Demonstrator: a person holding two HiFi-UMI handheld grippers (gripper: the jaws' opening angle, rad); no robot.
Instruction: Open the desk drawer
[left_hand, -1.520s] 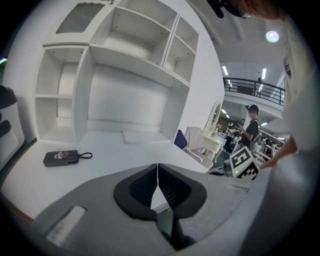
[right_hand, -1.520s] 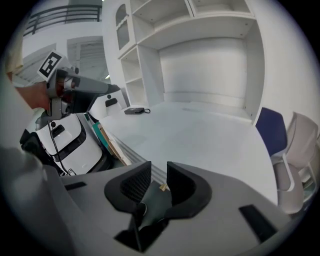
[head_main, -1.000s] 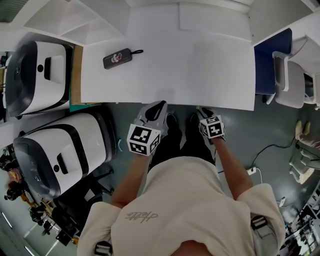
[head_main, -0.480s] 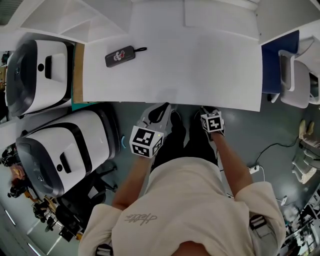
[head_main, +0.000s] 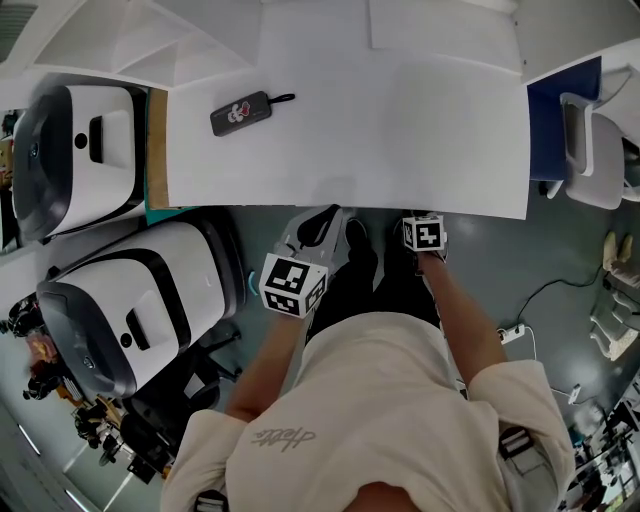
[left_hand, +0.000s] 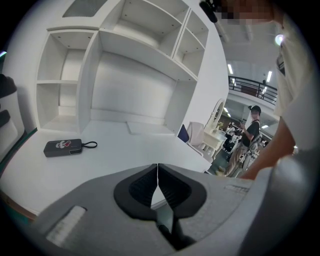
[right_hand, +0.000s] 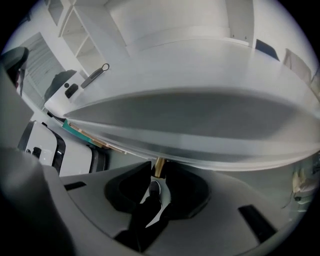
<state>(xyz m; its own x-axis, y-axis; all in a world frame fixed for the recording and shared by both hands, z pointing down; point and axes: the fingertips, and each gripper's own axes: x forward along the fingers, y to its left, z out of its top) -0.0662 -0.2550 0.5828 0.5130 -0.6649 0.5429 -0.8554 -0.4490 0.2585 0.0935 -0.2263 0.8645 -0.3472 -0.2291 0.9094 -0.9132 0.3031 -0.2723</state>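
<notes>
Right gripper (right_hand: 158, 168) is clenched on the small brass drawer knob (right_hand: 159, 162), which sticks out below the front edge of the white desk (head_main: 400, 140). The knob sits between the two jaw tips, on the grey drawer front (right_hand: 210, 115) just under the desk top, toward the desk's right half. In the head view no drawer shows past the desk's front edge, and that gripper's marker cube (head_main: 424, 233) sits right at the edge.

Left gripper (left_hand: 158, 172) is clenched on nothing, its pads meeting in a thin seam. It is held in front of the desk's front edge near the middle, not touching the desk.

A black pouch (head_main: 240, 112) with a loop strap lies flat on the desk's back-left area, well apart from both grippers. Two white-and-black units (head_main: 120, 300) stand off the desk's left side. A blue panel (head_main: 562, 120) stands at the desk's right end.
</notes>
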